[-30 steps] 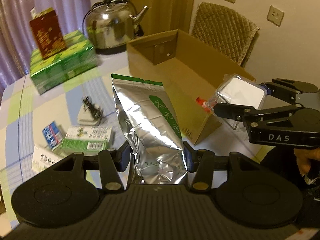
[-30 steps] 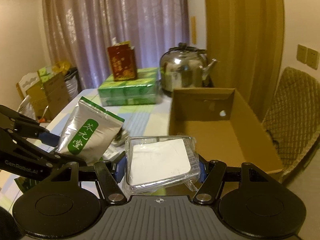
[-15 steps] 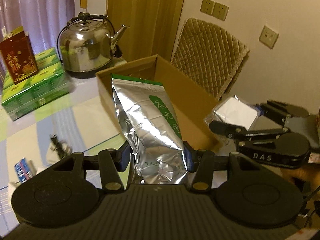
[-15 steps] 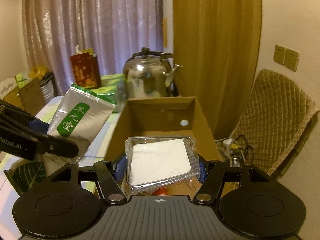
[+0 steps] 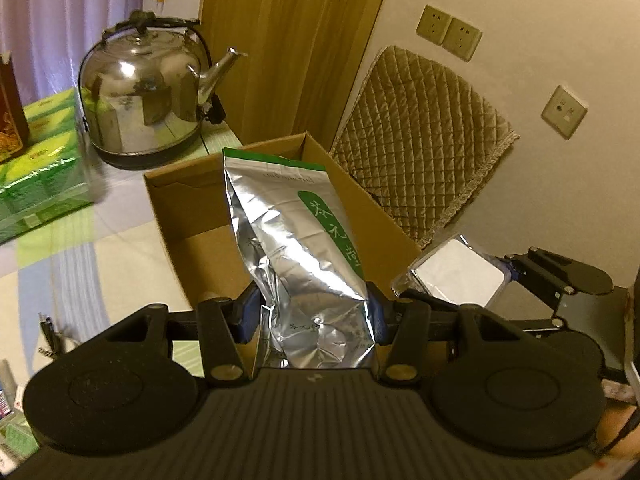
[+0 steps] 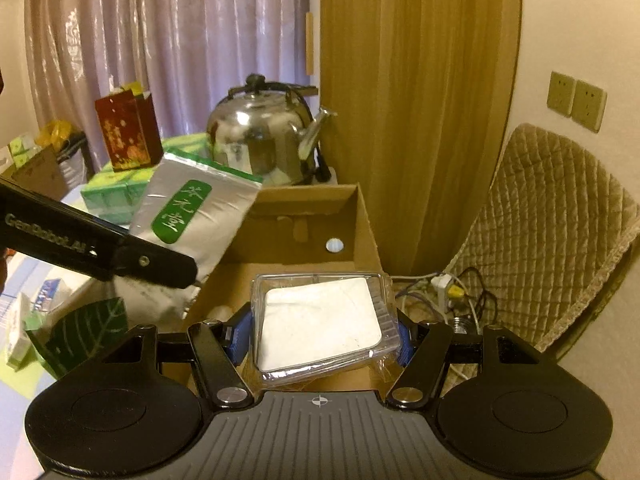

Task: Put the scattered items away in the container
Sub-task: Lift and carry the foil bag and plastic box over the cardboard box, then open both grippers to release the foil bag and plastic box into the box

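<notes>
Foil pouch (image 5: 304, 264) sits clamped near its base in the left fingers (image 5: 245, 312), over the box (image 5: 192, 216). It looks light and crinkly. Right fingers (image 6: 240, 338) pinch a probably brittle, slippery tray (image 6: 320, 328) by its edges.

Silver foil pouch (image 5: 296, 256) with a green oval label, crinkled at its base, held upright over the open cardboard box (image 5: 188, 216), its top toward 12 o'clock. Clear plastic packet (image 6: 320, 326) containing a white square pad, held nearly flat and slightly tilted above the near end of the box, at 3 o'clock of the pouch.
</notes>
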`<act>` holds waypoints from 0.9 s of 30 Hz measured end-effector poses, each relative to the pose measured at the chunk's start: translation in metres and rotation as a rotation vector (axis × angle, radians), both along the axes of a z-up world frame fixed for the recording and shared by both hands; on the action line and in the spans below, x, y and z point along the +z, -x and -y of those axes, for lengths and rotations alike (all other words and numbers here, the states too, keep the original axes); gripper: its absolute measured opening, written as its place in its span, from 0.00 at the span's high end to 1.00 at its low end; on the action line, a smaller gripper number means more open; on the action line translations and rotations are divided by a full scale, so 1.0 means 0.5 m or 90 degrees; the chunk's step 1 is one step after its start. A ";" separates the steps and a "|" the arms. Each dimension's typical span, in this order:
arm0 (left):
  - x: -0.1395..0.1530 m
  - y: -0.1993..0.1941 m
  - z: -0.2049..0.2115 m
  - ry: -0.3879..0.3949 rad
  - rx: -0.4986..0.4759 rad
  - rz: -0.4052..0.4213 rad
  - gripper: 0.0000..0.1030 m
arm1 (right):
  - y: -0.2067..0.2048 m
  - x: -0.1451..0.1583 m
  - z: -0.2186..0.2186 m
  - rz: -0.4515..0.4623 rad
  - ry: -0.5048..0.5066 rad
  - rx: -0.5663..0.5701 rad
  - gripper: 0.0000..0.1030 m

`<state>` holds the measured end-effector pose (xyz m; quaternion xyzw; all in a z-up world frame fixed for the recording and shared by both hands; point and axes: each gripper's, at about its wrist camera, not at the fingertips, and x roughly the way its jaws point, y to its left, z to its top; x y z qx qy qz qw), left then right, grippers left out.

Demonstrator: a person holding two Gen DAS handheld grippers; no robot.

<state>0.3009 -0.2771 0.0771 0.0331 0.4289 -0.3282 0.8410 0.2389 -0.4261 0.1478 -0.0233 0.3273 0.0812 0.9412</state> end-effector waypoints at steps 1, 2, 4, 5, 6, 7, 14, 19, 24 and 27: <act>-0.011 -0.007 0.006 -0.004 0.000 -0.004 0.55 | -0.004 -0.007 0.003 -0.003 0.004 0.000 0.39; -0.020 -0.014 0.010 -0.008 0.000 -0.008 0.55 | -0.008 -0.013 0.006 -0.006 0.007 0.000 0.39; -0.042 -0.026 0.018 -0.019 0.002 -0.015 0.55 | -0.012 -0.026 0.009 -0.010 0.019 0.001 0.39; -0.051 -0.032 0.021 -0.022 0.003 -0.019 0.55 | -0.013 -0.031 0.009 -0.011 0.026 0.002 0.39; -0.059 -0.035 0.023 -0.024 0.003 -0.022 0.55 | -0.013 -0.036 0.010 -0.013 0.029 0.004 0.39; -0.067 -0.039 0.025 -0.025 0.002 -0.026 0.55 | -0.013 -0.042 0.010 -0.015 0.031 0.006 0.39; -0.113 -0.051 0.050 -0.041 -0.019 -0.037 0.55 | -0.015 -0.066 0.000 -0.026 0.061 0.029 0.39; -0.139 -0.056 0.055 -0.050 -0.013 -0.047 0.52 | -0.018 -0.078 -0.005 -0.031 0.071 0.037 0.39; -0.133 -0.053 0.043 -0.042 -0.013 -0.041 0.53 | -0.022 -0.086 -0.009 -0.038 0.076 0.041 0.39; -0.115 -0.046 0.029 -0.040 -0.008 -0.020 0.53 | -0.024 -0.089 -0.013 -0.042 0.073 0.044 0.39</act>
